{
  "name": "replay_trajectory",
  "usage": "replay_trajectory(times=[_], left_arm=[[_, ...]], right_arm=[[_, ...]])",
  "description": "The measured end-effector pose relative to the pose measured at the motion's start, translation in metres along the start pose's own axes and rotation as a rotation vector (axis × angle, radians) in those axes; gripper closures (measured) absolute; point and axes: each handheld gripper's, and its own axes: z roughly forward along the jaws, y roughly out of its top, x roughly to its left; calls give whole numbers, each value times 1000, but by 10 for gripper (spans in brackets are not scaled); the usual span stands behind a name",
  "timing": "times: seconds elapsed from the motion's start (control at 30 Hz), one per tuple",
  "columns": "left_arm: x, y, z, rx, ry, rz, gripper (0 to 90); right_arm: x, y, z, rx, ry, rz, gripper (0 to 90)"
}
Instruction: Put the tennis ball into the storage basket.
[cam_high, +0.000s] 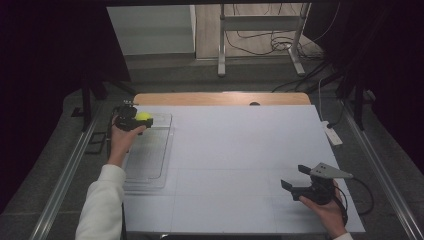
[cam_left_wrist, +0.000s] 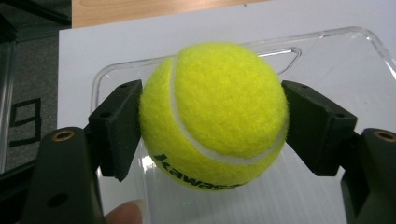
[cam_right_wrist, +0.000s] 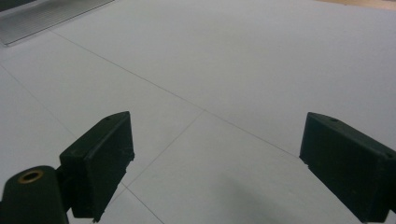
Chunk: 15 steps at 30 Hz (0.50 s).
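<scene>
At the far left of the high view, a person's left arm in a white sleeve (cam_high: 102, 200) reaches forward along the left edge of the worktop (cam_high: 235, 150), which is covered by a pale white sheet with thin ruled lines. That hand carries the left hand-held gripper (cam_high: 134, 120), and its two black jaws are clamped on a yellow-green tennis ball (cam_high: 144, 116), one pad pressing each side. In the left gripper view the tennis ball (cam_left_wrist: 214, 114) sits squarely between the pads, its white seam curving down the near face and dark printed lettering showing along its underside; a fingertip peeks in at the bottom edge. The ball hangs above the far end of a clear plastic tray (cam_high: 150, 155), a long shallow tray with rounded corners and a slotted handle cut into its far rim, lying on the worktop near its left edge; whether the ball touches the tray floor cannot be told. A strip of bare wood (cam_high: 220, 98) shows beyond the sheet's far edge. The middle of the sheet lies between the two hands, which are well apart. At the lower right, the right hand holds the right hand-held gripper (cam_high: 292, 183) low over the sheet near the near edge, its grey three-cornered plate on top and a cable trailing off behind. Its jaws stand wide apart with nothing between them, as the right gripper view shows over the ruled sheet.
</scene>
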Motion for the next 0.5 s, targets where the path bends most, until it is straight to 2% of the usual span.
replay_trajectory(times=[0.1,0.5], left_arm=[[-1,-1,3,9,3,-7,265],[-3,-3,11,59,25,18,263]], right_arm=[[0,0,0,0,-1,3,100],[0,0,-1,-2,-2,3,100]])
